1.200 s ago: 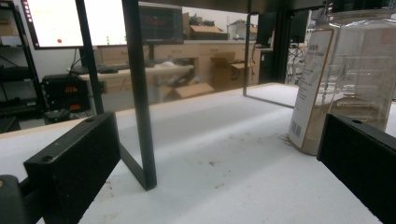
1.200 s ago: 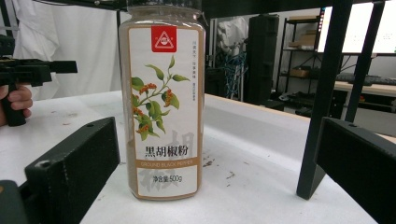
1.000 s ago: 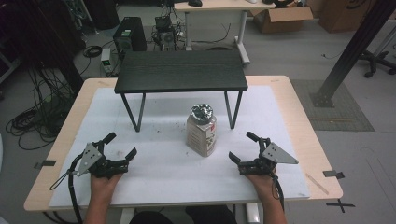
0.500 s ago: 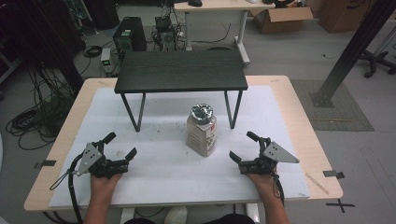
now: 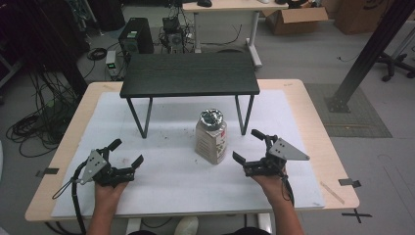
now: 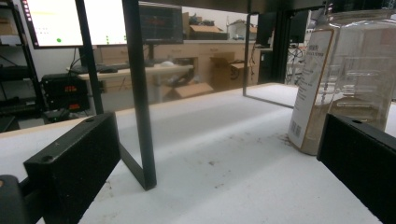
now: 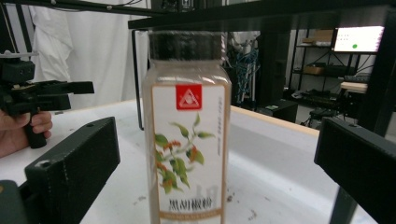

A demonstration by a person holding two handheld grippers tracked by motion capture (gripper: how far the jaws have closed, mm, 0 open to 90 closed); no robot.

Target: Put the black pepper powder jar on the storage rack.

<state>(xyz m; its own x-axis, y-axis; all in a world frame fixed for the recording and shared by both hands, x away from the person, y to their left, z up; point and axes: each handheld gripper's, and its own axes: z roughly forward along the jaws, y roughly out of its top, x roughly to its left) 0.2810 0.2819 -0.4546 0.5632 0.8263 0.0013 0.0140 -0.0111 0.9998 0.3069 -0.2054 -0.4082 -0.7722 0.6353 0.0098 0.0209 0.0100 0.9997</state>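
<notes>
Fingers (image 7: 70, 158) frame spice jar (image 7: 189, 135), untouched.

The jar (image 5: 211, 136) stood on the worktop (image 5: 313, 127) just ahead of the right gripper (image 5: 248, 147), squarely before its parted jaws. It stood well off to the right of the left gripper (image 5: 126, 153). The small table (image 5: 190, 74) stood beyond both, behind the jar.
</notes>
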